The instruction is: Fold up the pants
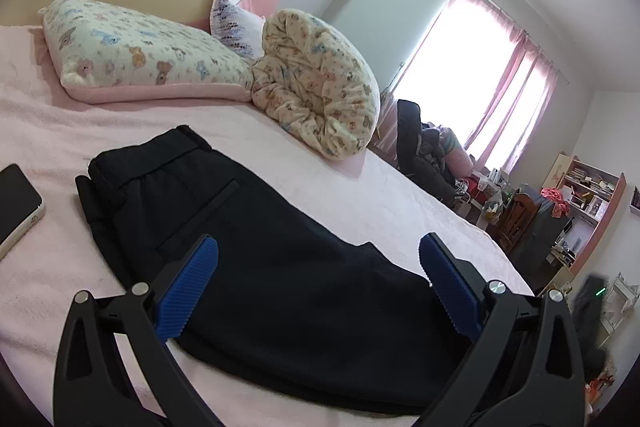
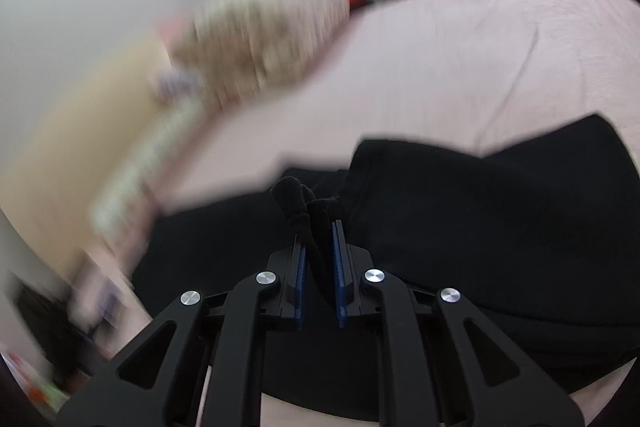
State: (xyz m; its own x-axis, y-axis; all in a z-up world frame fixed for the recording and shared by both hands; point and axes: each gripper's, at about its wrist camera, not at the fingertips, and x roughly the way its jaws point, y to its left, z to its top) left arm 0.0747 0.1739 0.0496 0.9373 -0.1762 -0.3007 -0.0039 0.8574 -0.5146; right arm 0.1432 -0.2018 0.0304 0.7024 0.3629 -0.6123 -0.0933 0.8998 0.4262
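Black pants (image 1: 248, 243) lie flat on the pink bed sheet (image 1: 60, 123), waistband toward the pillows, a back pocket slit showing. My left gripper (image 1: 318, 249) hovers over the middle of the pants, its blue pads spread wide apart with nothing pinched between them. In the right wrist view, which is blurred by motion, my right gripper (image 2: 318, 227) is shut on a bunched edge of the black pants (image 2: 500, 211); a fold of the fabric sticks up between the blue pads. More of the pants spreads beneath and to the right of it.
A bear-print pillow (image 1: 132, 51) and a rolled bear-print blanket (image 1: 320, 83) lie at the head of the bed. A phone (image 1: 16, 203) rests on the sheet left of the pants. Beyond the bed's right edge stand a chair with dark clothes (image 1: 420, 147), a desk and shelves (image 1: 588, 195).
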